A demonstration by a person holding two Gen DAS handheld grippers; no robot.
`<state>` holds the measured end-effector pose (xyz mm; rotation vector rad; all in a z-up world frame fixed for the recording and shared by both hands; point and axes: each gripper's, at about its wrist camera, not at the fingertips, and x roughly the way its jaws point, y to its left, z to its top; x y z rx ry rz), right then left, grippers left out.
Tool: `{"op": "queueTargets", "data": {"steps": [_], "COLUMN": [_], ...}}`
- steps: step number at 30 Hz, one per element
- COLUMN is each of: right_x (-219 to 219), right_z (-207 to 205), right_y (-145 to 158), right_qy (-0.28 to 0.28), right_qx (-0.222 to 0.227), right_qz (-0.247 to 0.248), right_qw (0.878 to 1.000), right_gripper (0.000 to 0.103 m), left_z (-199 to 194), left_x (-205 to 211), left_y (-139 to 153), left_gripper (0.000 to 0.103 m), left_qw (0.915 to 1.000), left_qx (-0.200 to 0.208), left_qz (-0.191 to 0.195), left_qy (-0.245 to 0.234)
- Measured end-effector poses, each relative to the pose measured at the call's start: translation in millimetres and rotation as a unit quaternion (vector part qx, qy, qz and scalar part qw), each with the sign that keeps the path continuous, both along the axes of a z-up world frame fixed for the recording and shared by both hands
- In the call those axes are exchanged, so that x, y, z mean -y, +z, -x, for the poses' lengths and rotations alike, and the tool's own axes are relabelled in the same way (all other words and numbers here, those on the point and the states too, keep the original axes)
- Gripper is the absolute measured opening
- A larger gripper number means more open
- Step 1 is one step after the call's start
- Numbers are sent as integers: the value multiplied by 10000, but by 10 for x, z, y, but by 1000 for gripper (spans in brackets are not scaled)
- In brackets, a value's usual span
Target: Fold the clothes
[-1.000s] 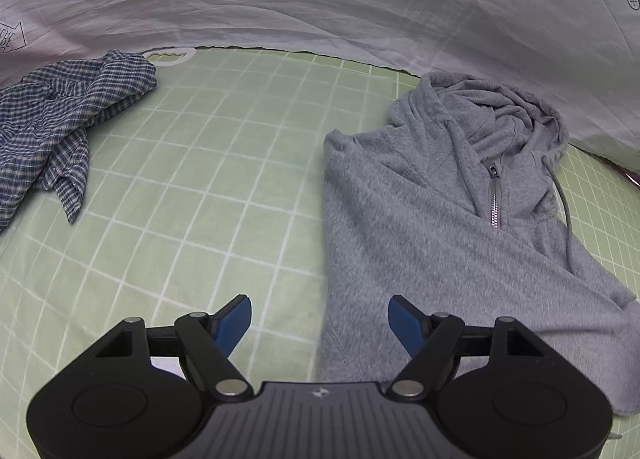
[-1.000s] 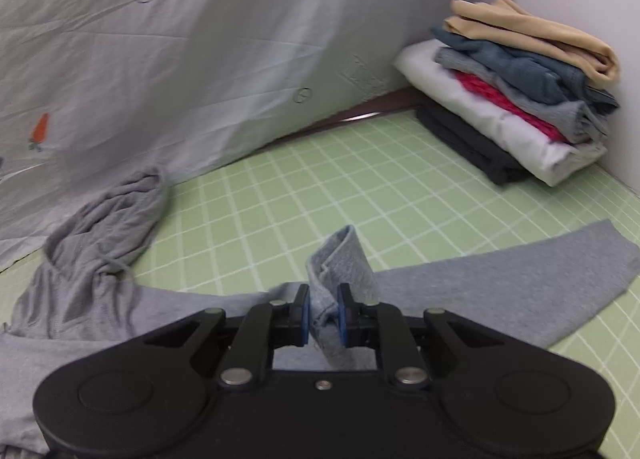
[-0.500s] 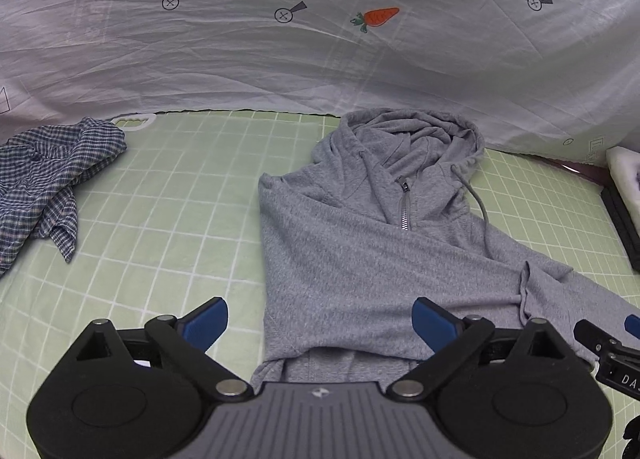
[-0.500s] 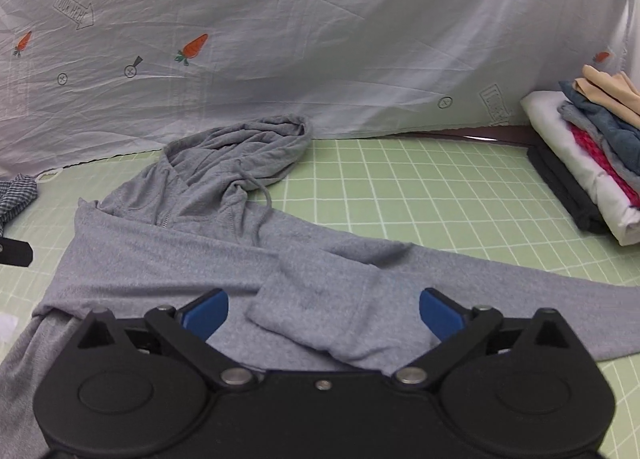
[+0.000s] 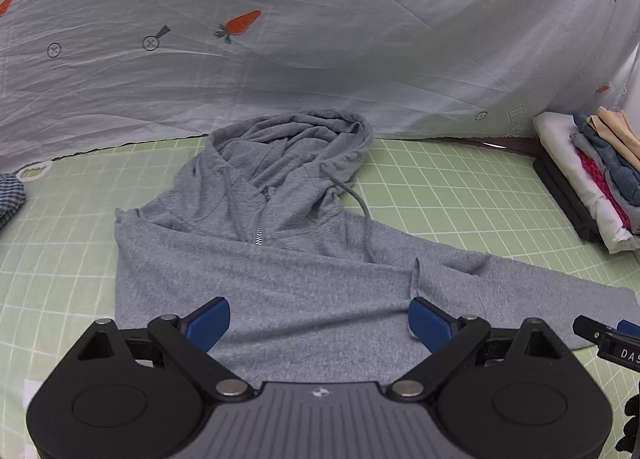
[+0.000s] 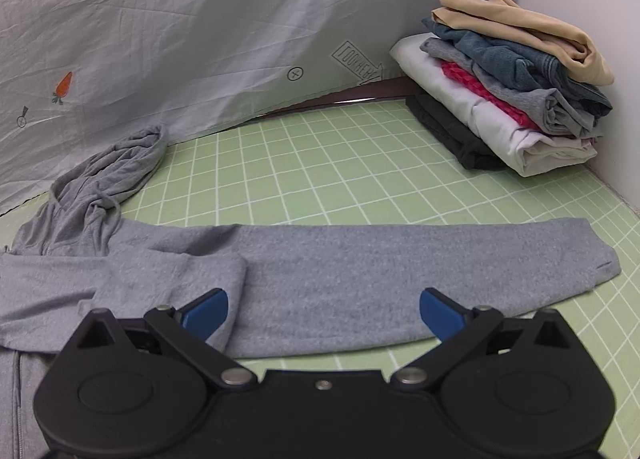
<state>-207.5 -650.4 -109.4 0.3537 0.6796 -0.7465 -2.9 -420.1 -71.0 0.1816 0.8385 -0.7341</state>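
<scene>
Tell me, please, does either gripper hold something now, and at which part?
Nothing is held. The left gripper and the right gripper are both open above the grey zip-up cotton hoodie.

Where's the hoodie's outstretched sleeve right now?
In the right wrist view the outstretched sleeve lies flat across the green mat, just ahead of the open right gripper, cuff pointing right toward the folded stack.
</scene>
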Motion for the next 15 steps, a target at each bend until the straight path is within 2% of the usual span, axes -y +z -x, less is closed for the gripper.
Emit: {"op": "queueTargets", "data": {"steps": [3, 5, 10, 13, 15], "right_x": [249, 422, 680, 765, 811], "right_z": [-56, -103, -97, -49, -14], "right_y": [-80, -154, -381, -542, -605], "right_qy": [-135, -269, -587, -871, -1013], "right_qx": [-88, -192, -400, -519, -497], "right_qz": [-26, -110, -277, -370, -476], "right_qw": [9999, 9994, 9971, 9942, 9925], "right_gripper": [103, 103, 103, 103, 103], "left_z": [-59, -115, -172, -163, -160], "left_x": [308, 493, 841, 995, 1081], "left_y": [-53, -94, -233, -332, -394], "left_gripper": [74, 59, 48, 37, 35], "left_qw": [9997, 9992, 9959, 9928, 9905], "left_qx": [-40, -134, -367, -501, -612], "left_qz": [-109, -220, -477, -614, -699], "left_qy": [-210, -305, -679, -897, -1016]}}
